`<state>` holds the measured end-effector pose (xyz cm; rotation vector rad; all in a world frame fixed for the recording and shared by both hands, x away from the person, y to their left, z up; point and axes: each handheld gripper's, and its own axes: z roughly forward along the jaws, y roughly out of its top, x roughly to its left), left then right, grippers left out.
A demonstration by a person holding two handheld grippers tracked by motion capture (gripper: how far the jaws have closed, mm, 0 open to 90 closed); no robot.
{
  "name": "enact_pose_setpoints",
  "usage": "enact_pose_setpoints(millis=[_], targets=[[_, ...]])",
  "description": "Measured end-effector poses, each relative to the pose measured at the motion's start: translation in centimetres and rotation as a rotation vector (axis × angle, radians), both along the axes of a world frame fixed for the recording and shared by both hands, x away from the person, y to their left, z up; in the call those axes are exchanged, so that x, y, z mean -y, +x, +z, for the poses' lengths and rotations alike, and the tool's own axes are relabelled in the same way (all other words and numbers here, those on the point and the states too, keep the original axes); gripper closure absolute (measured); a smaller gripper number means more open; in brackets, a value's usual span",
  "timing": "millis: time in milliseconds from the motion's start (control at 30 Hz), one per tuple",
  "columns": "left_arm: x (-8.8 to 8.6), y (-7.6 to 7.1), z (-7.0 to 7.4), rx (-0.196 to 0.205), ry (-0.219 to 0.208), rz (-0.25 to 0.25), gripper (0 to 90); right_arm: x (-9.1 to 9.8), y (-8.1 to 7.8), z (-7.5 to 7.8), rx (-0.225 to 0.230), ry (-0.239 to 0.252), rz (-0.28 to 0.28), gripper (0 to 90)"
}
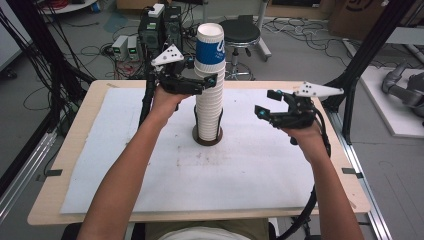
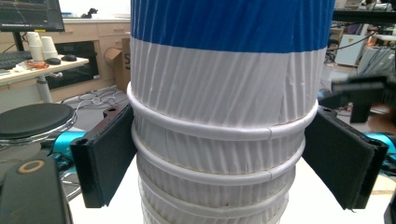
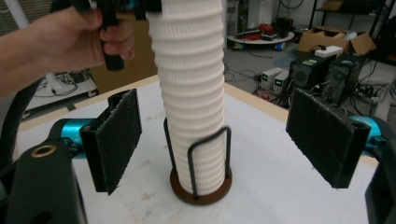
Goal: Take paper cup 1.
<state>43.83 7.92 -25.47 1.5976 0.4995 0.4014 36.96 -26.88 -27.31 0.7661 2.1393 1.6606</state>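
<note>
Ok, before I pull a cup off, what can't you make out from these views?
- Printing on the top cup: high view, turned partly away and too small to read.
- Left hand-held gripper pad contact with the cup stack: left gripper view, the cups' bulge covers the pad faces.
- Stack count: ribs too fine in the right gripper view.
- Holder base far side: hidden behind the stack.

Tall stack of ribbed white paper cups (image 1: 209,97), upright, seated in a round dark holder (image 1: 207,138) with black wire uprights, just past table centre toward 12 o'clock. Topmost cup (image 1: 210,46) blue-banded with white lettering, mouth up, rim white, riding high on the stack. Rolled rims showing one beneath another down the column (image 2: 219,130). Base of stack ringed by wire loops (image 3: 208,161), brown disc underneath.
</note>
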Motion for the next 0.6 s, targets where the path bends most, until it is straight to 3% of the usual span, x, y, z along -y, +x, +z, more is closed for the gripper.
enact_pose_setpoints(millis=[100, 133, 200, 300, 367, 600], targets=[[0.0, 0.0, -0.1, 0.000, -0.004, 0.003, 13.9, -1.5, 1.3, 2.8, 0.026, 0.032, 0.041, 18.5], [0.0, 0.0, -0.1, 0.000, -0.005, 0.002, 13.9, -1.5, 1.3, 2.8, 0.026, 0.032, 0.041, 18.5], [0.0, 0.0, -0.1, 0.001, -0.004, 0.003, 13.8, -3.0, 2.1, 4.9, 0.049, -0.004, 0.061, 18.4], [0.0, -0.1, 0.0, 0.002, -0.002, 0.004, 13.8, -3.9, 2.6, 5.9, 0.048, -0.019, 0.079, 18.5], [0.0, -0.1, 0.0, 0.001, -0.003, 0.005, 13.8, -5.5, 3.4, 7.6, 0.061, -0.054, 0.101, 18.5], [0.1, -0.1, 0.0, -0.001, -0.002, 0.012, 13.8, -7.8, 4.9, 10.3, 0.075, -0.073, 0.111, 18.5]])
